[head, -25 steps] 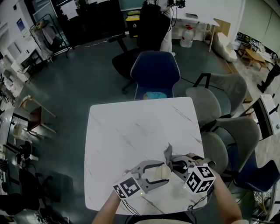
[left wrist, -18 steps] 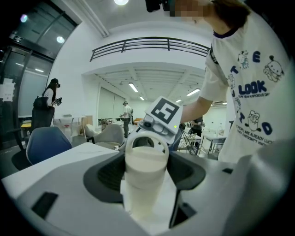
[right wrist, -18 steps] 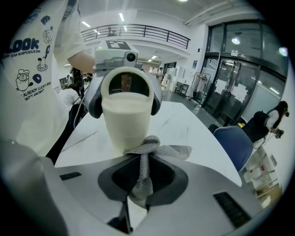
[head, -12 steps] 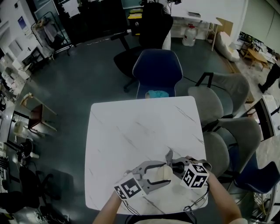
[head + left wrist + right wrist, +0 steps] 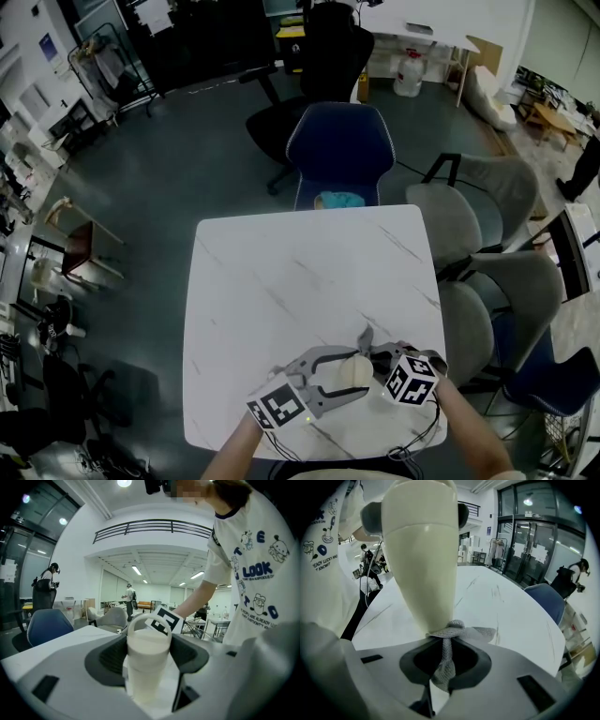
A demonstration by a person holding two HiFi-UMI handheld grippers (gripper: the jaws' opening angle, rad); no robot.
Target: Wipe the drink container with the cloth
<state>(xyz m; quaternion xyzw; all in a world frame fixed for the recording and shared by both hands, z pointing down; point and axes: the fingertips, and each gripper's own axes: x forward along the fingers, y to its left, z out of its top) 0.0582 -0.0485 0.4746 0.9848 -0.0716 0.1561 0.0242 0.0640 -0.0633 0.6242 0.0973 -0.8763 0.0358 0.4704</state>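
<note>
A cream drink container [image 5: 353, 373] is held above the white marble table [image 5: 281, 300] near its front right corner. My left gripper [image 5: 349, 373] is shut on the container [image 5: 146, 660], clamping its body between both jaws. My right gripper [image 5: 373, 357] is shut on a grey cloth [image 5: 446, 653]. The cloth's bunched end presses against the container [image 5: 423, 550], which fills the upper part of the right gripper view. In the head view a flap of the cloth [image 5: 363, 337] sticks up between the two grippers.
A blue chair [image 5: 339, 150] with a teal item [image 5: 338, 201] on its seat stands at the table's far edge. Grey chairs [image 5: 469, 225] line the right side. A black office chair [image 5: 319, 66] is further back.
Both grippers with the container and cloth have shifted slightly; the right gripper's marker cube has moved a little left and down, closer against the container.
</note>
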